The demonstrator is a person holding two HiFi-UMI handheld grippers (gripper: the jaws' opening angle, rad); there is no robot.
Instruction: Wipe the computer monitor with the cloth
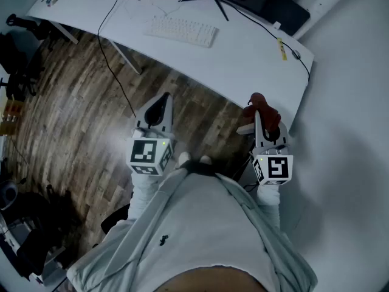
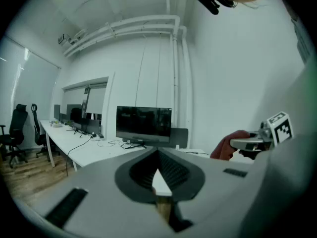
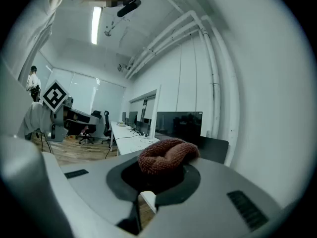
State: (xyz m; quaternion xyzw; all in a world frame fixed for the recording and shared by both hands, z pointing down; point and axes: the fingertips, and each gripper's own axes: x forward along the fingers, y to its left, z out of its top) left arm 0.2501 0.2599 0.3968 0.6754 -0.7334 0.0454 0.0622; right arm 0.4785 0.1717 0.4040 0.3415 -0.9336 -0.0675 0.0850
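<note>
My right claw (image 1: 260,117) grips the cloth (image 3: 166,157), left claw (image 2: 158,155) closed empty; monitor (image 2: 143,123), at tabletop's (image 1: 243,59) far edge, not yet wiped.

Left tongs (image 2: 158,153) closed; right tongs (image 1: 260,117) pinch cloth (image 3: 167,158)
</note>
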